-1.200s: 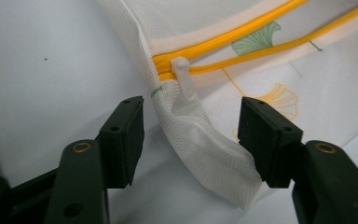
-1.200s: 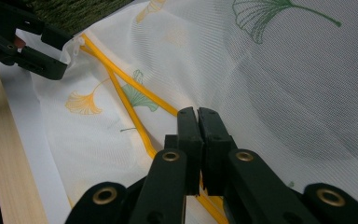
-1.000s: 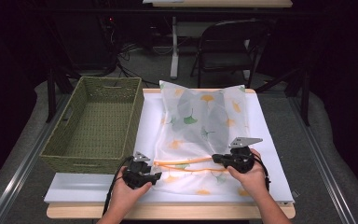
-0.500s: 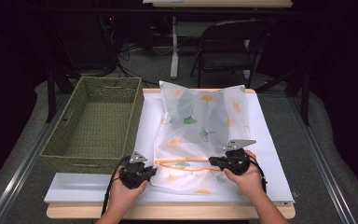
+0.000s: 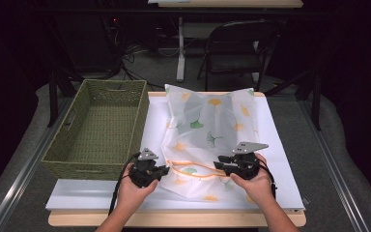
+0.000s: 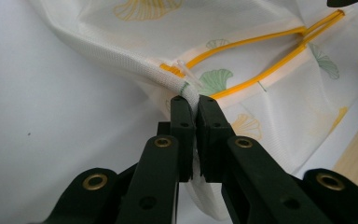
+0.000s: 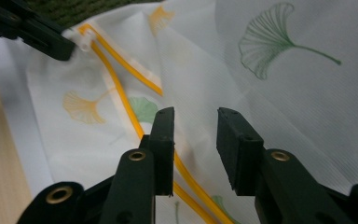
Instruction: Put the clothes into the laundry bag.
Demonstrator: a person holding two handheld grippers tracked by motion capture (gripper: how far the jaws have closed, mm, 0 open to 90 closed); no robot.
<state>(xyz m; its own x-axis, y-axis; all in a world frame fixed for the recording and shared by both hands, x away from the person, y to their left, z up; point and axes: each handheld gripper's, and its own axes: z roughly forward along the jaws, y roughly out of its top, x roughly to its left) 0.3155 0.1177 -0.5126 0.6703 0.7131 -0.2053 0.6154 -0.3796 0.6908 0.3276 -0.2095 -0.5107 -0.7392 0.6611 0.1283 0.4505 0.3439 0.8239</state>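
Two claws work a ginkgo-print mesh bag point(image 5: 207, 140) lying on the white surface point(image 5: 280, 159): left claw point(image 6: 192, 100) just clamped onto its corner by the zipper, right claw point(image 7: 193, 116) just opened, narrowly parted above the fabric.

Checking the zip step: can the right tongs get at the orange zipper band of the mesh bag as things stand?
Probably yes. The right tongs have just been opening and stand apart directly over the zipper band, nothing between. The left tongs pinch the mesh bag at its far end, clear of the way.
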